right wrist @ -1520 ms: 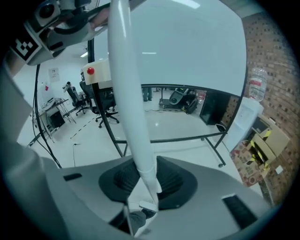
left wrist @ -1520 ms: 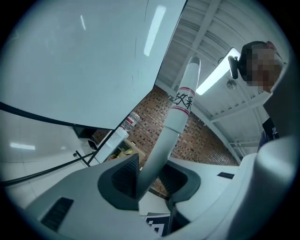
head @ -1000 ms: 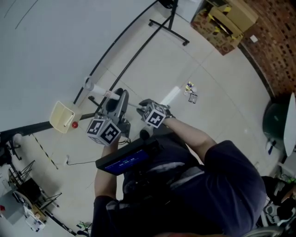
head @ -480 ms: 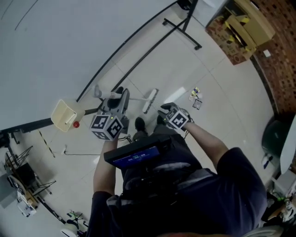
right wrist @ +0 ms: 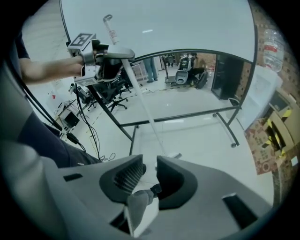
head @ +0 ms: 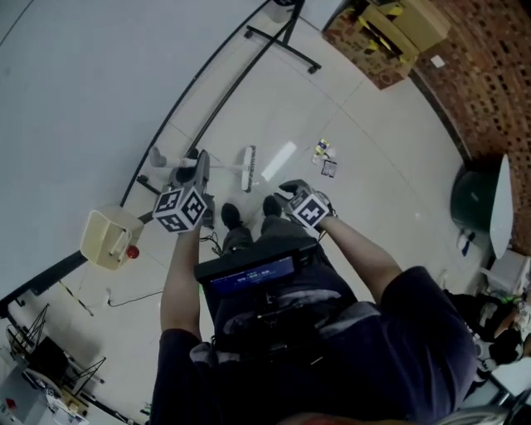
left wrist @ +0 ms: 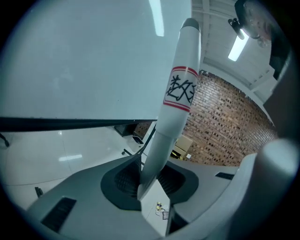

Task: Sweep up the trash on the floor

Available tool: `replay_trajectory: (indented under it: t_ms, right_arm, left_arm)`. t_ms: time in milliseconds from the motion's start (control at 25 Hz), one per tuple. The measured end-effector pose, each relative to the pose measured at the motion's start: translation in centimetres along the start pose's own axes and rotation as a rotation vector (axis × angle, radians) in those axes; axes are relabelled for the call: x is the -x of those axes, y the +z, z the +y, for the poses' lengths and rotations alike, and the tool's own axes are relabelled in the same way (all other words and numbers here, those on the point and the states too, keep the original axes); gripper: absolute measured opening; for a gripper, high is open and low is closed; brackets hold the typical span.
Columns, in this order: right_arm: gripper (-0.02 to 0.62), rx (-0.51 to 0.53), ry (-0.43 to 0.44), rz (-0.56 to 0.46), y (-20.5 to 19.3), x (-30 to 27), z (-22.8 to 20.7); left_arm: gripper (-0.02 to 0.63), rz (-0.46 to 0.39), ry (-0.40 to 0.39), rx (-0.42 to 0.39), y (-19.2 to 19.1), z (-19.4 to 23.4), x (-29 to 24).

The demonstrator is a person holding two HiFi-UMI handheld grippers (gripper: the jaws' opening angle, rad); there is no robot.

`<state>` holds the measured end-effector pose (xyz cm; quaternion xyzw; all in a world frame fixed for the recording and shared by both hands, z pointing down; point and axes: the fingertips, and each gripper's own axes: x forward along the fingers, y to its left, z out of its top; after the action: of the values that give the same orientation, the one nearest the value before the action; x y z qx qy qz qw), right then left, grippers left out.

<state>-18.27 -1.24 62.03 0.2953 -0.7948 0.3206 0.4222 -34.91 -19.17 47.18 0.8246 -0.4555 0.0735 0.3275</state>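
1. Floor (head: 373, 124) — pale, glossy tile.
2. Broom (head: 247, 168): white pole with a red-edged label, white head near the trash; looks light, stiff and smooth — best gripped lower on the pole too.
3. Left tool (left wrist: 149, 180) clamps the pole; right tool (right wrist: 149, 173), narrow, has just been closing on nothing.
4. Trash (head: 324, 158): small scraps just beyond the head.

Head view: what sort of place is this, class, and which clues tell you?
Probably an indoor workshop or lab room. It has a bare brick wall, cardboard boxes stacked against it, and office chairs with loose cables on the pale floor.
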Motion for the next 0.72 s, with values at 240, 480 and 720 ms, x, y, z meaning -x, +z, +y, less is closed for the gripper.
replay_trajectory:
  t_ms: [240, 480, 720]
  right_arm:
    - [0.107, -0.004, 0.01, 0.044, 1.7, -1.2, 3.0]
    - [0.107, -0.189, 0.002, 0.001, 1.6, 0.3, 3.2]
    - [0.107, -0.236, 0.001, -0.002, 2.4, -1.1, 3.1]
  left_arm:
    - [0.087, 0.049, 0.013, 0.072, -3.3, 2.7, -2.6]
    - [0.087, 0.067, 0.014, 0.069, -4.3, 3.8, -2.6]
    - [0.087, 0.072, 0.038, 0.023, -5.1, 6.7, -3.5]
